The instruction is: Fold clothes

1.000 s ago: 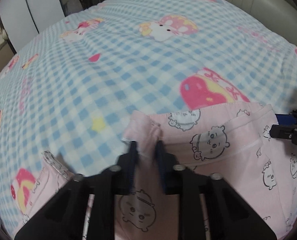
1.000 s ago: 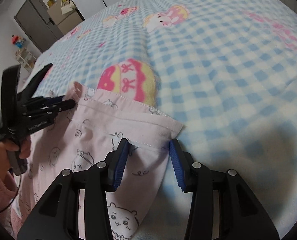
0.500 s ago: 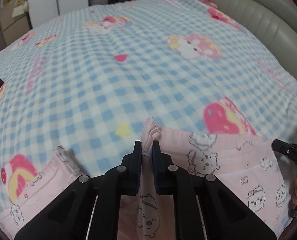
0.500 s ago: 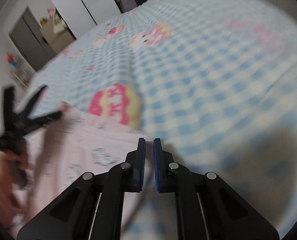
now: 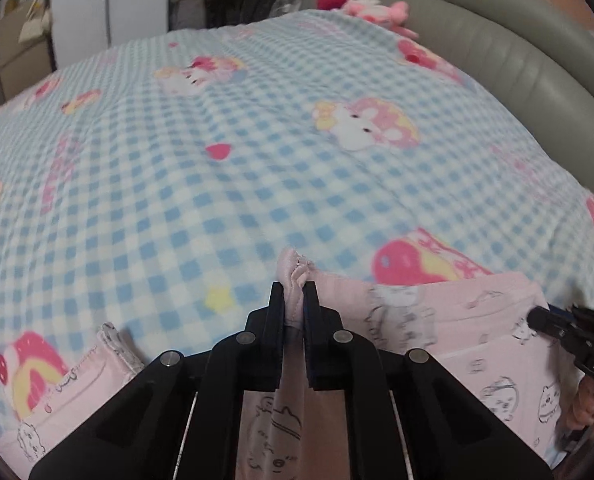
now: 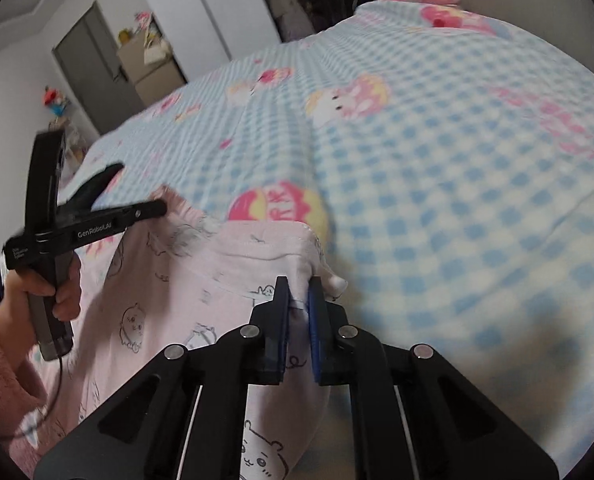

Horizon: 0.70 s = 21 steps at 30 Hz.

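Note:
A pale pink garment printed with small cartoon animals is stretched between both grippers above the bed. My left gripper is shut on one bunched corner of its hem, which pokes out past the fingertips. My right gripper is shut on the opposite corner of the pink garment. In the right wrist view the left gripper shows at the left, held by a hand in a pink fuzzy sleeve. In the left wrist view the right gripper shows at the right edge. The garment's lower part hangs out of sight.
A blue-and-white checked blanket with pink cartoon prints covers the bed. A grey padded headboard curves along the right, with a pink plush toy at the far end. White wardrobe doors and a grey door stand beyond.
Both grippers went from open around the hem corners to shut on them. They have since lifted the garment's edge off the blanket, and the views now tilt up toward the far end of the bed.

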### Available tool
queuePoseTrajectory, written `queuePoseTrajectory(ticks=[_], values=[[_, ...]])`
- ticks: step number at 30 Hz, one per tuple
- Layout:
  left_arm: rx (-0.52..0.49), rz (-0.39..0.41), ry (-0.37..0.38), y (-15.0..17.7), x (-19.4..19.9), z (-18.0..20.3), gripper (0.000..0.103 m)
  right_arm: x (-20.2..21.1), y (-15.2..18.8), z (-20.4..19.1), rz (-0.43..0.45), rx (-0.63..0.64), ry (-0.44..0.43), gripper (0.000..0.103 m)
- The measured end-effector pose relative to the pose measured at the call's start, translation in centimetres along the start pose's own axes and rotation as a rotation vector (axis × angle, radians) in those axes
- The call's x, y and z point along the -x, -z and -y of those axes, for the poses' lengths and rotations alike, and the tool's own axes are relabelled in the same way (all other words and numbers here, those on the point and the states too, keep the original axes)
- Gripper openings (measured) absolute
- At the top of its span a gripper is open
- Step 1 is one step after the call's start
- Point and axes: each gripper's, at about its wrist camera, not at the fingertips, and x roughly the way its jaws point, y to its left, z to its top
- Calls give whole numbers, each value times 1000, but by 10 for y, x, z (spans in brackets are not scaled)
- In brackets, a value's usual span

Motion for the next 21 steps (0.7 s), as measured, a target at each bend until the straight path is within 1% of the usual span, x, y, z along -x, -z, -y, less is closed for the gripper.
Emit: queuePoseTrajectory(ticks=[2, 4, 6, 7, 8, 9, 10, 12, 14, 16, 17, 21], values=[[37, -58, 19, 2, -20, -7, 9, -5, 0, 8, -20, -32, -5, 8], [19, -104, -14, 6, -40, -3, 12, -13, 2, 14, -47, -56, -4, 8], [-1, -125, -42, 6, -50, 3, 14, -17, 3, 18, -63, -71, 16, 9], [4, -130, -49, 4, -52, 4, 17, -18, 3, 22, -68, -89, 23, 15], [14, -133, -50, 0, -52, 5, 23, -20, 3, 26, -74, -106, 29, 25], [26, -134, -49, -3, -51, 4, 25, -18, 3, 32, -69, -126, 42, 27], [40, -122, -47, -6, -47, 5, 29, -13, 2, 36, -60, -138, 56, 31], [62, -74, -41, -10, -31, 8, 32, -5, 2, 38, -28, -146, 86, 32], [52, -9, -20, -8, -7, 20, 35, 8, 0, 34, 43, -120, 185, 32], [12, 37, 10, -1, 17, 39, 36, 12, 0, 22, 37, -78, 126, 32], [-20, 31, 16, 6, 23, 50, 36, 14, 0, 16, 33, -56, 95, 32], [-158, -63, 25, 44, 29, 91, 36, 22, 0, -9, 17, 29, -28, 32]])
